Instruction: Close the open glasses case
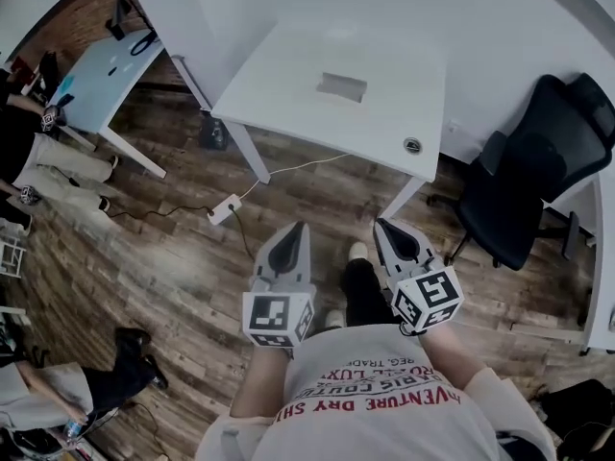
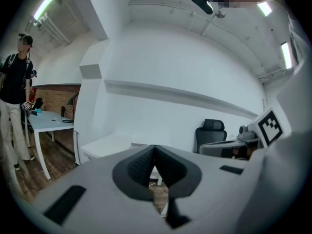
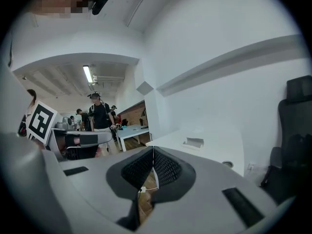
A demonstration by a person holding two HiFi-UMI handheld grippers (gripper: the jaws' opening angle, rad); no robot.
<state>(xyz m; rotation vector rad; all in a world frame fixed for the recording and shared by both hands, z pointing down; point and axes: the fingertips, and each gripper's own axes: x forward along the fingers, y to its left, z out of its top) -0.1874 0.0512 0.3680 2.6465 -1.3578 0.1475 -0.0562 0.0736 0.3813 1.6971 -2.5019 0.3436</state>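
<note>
An open glasses case (image 1: 341,86) lies on the white table (image 1: 288,94) ahead, pale and lid up; in the right gripper view the case (image 3: 194,142) shows small on the tabletop. Both grippers are held close to my chest, well short of the table. My left gripper (image 1: 289,231) has its jaws closed together with nothing between them, as its own view (image 2: 154,147) confirms. My right gripper (image 1: 383,227) is likewise shut and empty, tips meeting in its view (image 3: 153,149).
A black office chair (image 1: 533,166) stands right of the table. A power strip (image 1: 223,209) and cable lie on the wooden floor near the table's front leg. A second table (image 1: 101,75) and standing people (image 1: 38,157) are at the left.
</note>
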